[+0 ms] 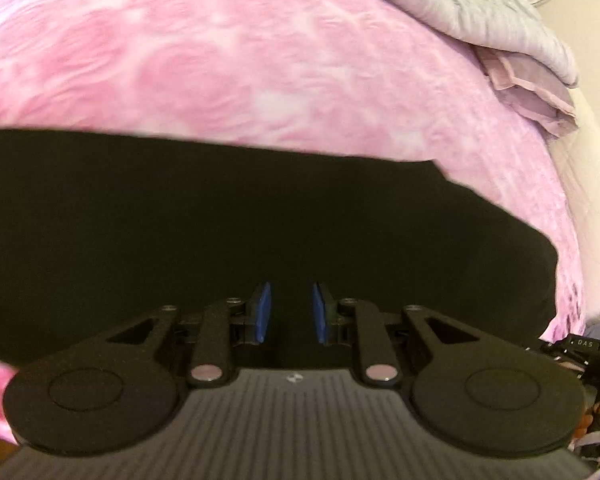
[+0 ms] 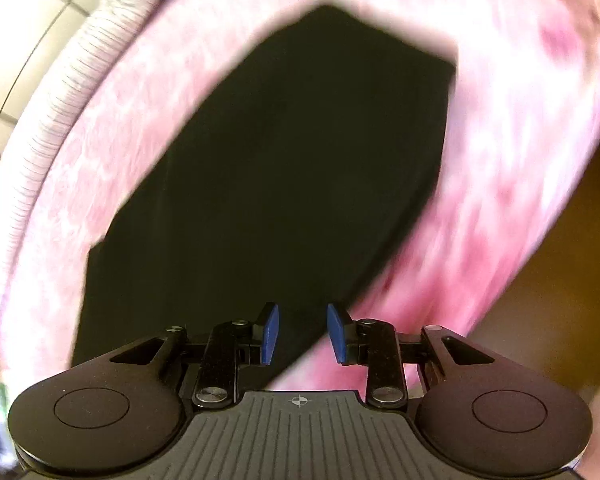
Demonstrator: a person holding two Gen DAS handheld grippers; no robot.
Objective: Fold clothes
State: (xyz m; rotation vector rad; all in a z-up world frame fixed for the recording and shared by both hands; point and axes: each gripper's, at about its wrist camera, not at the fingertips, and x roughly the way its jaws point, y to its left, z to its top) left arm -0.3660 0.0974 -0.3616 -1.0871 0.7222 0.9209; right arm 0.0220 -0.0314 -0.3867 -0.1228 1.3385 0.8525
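My left gripper (image 1: 288,312) and right gripper (image 2: 302,334) both show parted fingers holding nothing, over the black garment (image 1: 240,216) spread flat on the pink mottled bed (image 1: 220,60). Beyond it lies crumpled grey bedding (image 1: 500,12); pale tiled floor (image 2: 28,20) borders the bed.

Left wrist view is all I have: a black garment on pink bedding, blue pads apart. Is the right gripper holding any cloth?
Observer: No. The right gripper is open, its pads empty above the black garment.
Operator: Which part of the garment is it over?
Observer: Its near edge: pink bedding shows just under the right-hand pad.
Operator: Anything beyond the bed on that side?
Observer: Yes, a pale tiled surface past the bed's ribbed edge.
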